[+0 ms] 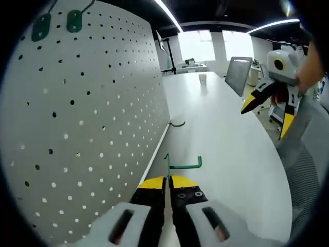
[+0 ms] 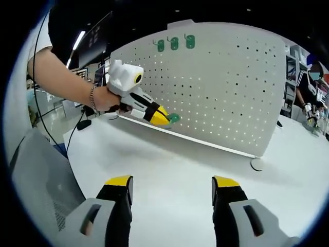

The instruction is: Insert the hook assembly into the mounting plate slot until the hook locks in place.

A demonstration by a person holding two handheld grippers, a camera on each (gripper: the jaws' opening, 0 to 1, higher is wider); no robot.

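My left gripper (image 1: 168, 181) is shut on a green wire hook (image 1: 183, 164), whose bent end points right just beyond the yellow jaw tips. The white pegboard mounting plate (image 1: 87, 118) stands close on the left, with the hook near its lower edge. In the right gripper view a hand holds the left gripper (image 2: 163, 117) against the pegboard (image 2: 231, 92), and the green hook (image 2: 174, 118) shows at its tip. My right gripper (image 2: 172, 188) is open above the white table with nothing between its jaws. It also appears as the right gripper (image 1: 267, 116), open.
Green hooks (image 2: 174, 43) hang in the pegboard's top row, two of these hooks (image 1: 74, 20) seen close up. A black hook (image 1: 178, 123) lies on the table (image 1: 226, 154) by the board's foot. A round disc (image 2: 256, 164), a cup (image 1: 202, 78) and a grey chair (image 2: 36, 175) stand around.
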